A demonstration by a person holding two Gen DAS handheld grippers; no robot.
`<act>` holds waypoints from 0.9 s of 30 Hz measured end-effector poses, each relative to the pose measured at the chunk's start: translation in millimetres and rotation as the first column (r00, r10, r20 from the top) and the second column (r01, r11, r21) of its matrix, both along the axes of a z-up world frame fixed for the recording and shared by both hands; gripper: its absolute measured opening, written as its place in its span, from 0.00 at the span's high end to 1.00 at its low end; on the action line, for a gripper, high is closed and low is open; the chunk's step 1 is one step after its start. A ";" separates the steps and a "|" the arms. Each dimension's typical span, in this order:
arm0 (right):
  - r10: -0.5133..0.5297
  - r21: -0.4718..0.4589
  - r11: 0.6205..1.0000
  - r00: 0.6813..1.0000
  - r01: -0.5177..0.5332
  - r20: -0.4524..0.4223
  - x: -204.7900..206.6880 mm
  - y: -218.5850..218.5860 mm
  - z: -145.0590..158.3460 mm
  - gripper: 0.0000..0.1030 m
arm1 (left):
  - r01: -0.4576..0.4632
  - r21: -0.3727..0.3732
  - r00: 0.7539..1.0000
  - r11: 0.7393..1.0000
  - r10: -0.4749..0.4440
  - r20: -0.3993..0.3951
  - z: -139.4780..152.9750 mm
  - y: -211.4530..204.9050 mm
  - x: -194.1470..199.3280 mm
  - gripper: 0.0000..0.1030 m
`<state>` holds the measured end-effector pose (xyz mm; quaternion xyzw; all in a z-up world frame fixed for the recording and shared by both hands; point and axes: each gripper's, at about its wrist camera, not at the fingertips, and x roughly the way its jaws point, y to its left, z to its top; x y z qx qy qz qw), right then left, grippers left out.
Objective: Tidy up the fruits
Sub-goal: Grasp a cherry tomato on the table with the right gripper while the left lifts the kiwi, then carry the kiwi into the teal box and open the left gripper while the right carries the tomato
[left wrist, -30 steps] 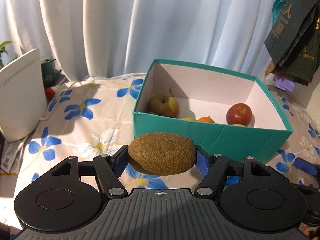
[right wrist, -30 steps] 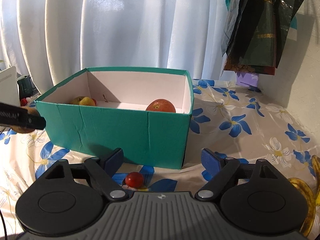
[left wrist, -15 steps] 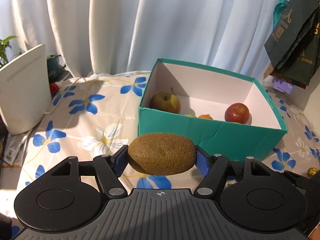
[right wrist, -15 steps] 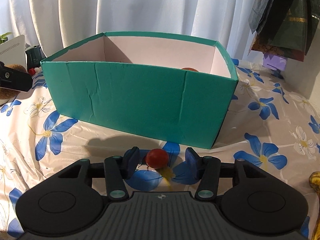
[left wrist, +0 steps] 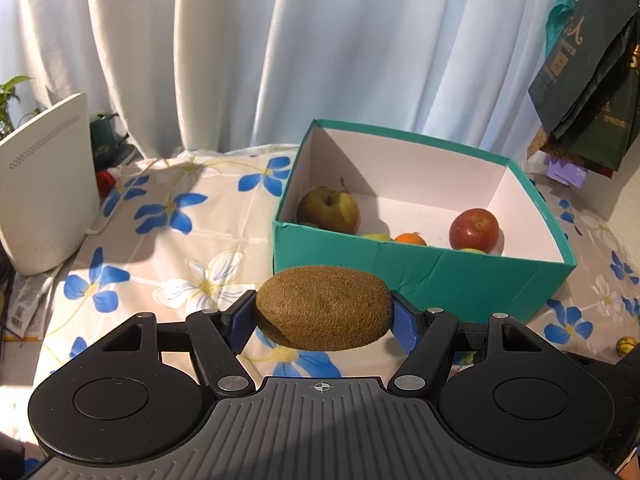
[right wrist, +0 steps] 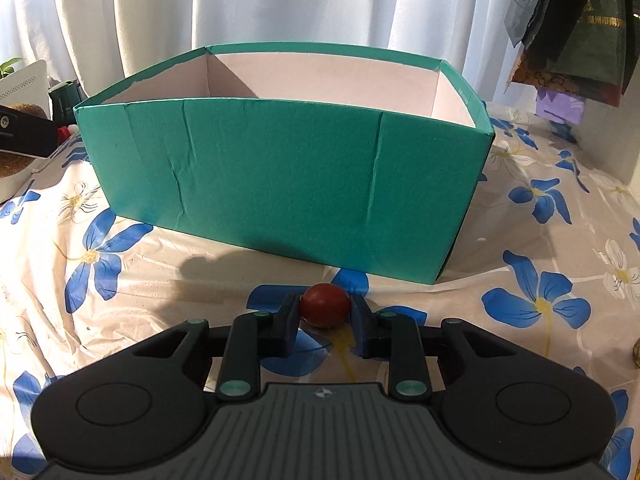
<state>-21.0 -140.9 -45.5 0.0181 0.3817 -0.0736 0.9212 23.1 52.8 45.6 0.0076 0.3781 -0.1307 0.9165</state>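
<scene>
**Kiwi aloft, small red fruit pinched at the box**

On the left, the left gripper has its jaws clamped on the kiwi, held lengthwise above the flowered counter, just short of the teal box. This view looks into the box: a greenish apple, an orange fruit and a red apple lie inside. Over to the right wrist view: only the box's near wall shows, contents hidden. The right gripper has its jaws drawn narrow onto the small red fruit, down at the cloth just before the box.
</scene>
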 end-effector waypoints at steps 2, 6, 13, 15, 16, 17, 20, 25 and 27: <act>-0.013 -0.006 1.000 1.000 0.013 0.008 -2.6 -1.5 3.2 0.74 | 0.002 0.002 1.000 1.000 -0.002 0.002 0.7 -0.4 0.2 0.29; -0.050 -0.020 0.999 0.998 0.051 0.049 -12.9 -6.2 17.2 0.74 | 0.001 0.014 1.000 1.000 -0.002 0.005 4.7 -3.2 2.4 0.29; -0.115 -0.018 0.993 0.977 0.120 0.179 -39.9 -19.3 61.1 0.74 | 0.017 0.049 0.998 0.999 -0.020 0.057 25.3 -21.0 7.8 0.29; -0.125 -0.022 0.991 0.970 0.132 0.207 -45.4 -21.7 70.5 0.74 | 0.025 0.057 0.997 0.998 -0.029 0.074 31.1 -28.0 8.4 0.29; -0.133 -0.022 0.990 0.966 0.141 0.221 -47.8 -22.8 74.5 0.74 | 0.031 0.058 0.996 0.998 -0.035 0.078 33.3 -30.5 8.8 0.29; -0.136 -0.023 0.989 0.964 0.145 0.230 -49.8 -24.0 77.6 0.74 | 0.035 0.059 0.996 0.998 -0.040 0.084 36.0 -33.8 8.8 0.29; -0.151 -0.021 0.987 0.955 0.162 0.254 -53.7 -26.7 84.0 0.74 | 0.039 0.077 0.992 0.996 -0.047 0.113 42.8 -44.0 9.4 0.29; -0.160 -0.019 0.985 0.944 0.173 0.290 -60.2 -27.8 93.6 0.74 | 0.053 0.076 0.988 0.996 -0.063 0.142 57.2 -54.8 15.3 0.29; -0.160 -0.021 0.984 0.939 0.174 0.305 -61.9 -28.4 97.8 0.74 | 0.048 0.082 0.983 0.995 -0.062 0.171 64.9 -59.3 17.0 0.29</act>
